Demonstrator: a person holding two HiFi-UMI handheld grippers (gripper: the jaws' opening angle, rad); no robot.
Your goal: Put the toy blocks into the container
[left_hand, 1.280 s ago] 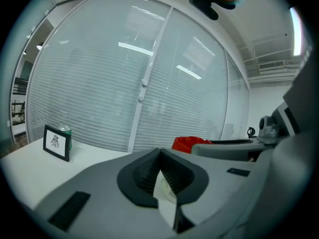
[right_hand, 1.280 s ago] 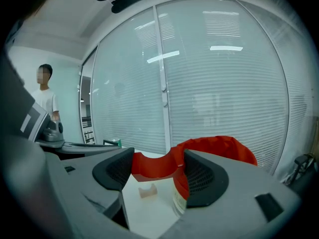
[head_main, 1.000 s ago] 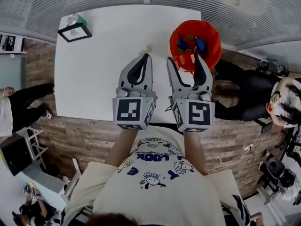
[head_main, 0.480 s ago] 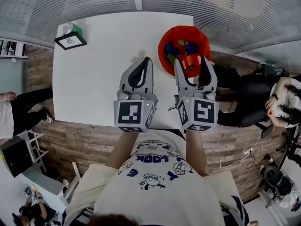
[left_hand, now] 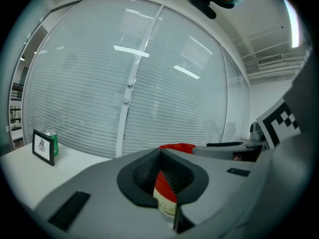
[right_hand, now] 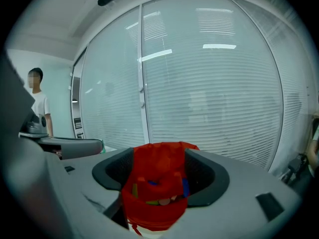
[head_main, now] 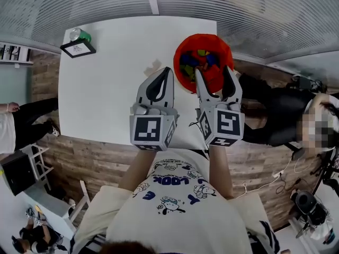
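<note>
1. At the lower centre of the head view, the left gripper (head_main: 166,71) is held clenched over the table (head_main: 106,89), as it was a second ago. Nothing is grasped by it, and only the container's wall is seen through the gap behind its tips in its own view.
2. Just to its right, the right gripper (head_main: 212,72) is seen released, its jaws standing wide apart above the near part of the container (head_main: 178,54). A second ago a red block was clamped between these jaws at the near rim, and half a second ago it was carried over the opening.
3. In the right gripper view a red block (right_hand: 158,183) is seen low in the container's mouth among the other toy blocks (head_main: 201,54), apart from both pads as far as can be told. It is judged to have just been dropped in, so this block's placement is taken as done.
4. Beyond the left gripper's tip a small pale piece (head_main: 154,65) is left on the table. Whether it is a block cannot be told, but if so, one more pick is judged to remain.
5. At the upper left, a framed card (head_main: 77,47) and a green can (head_main: 80,34) are left untouched.
</note>
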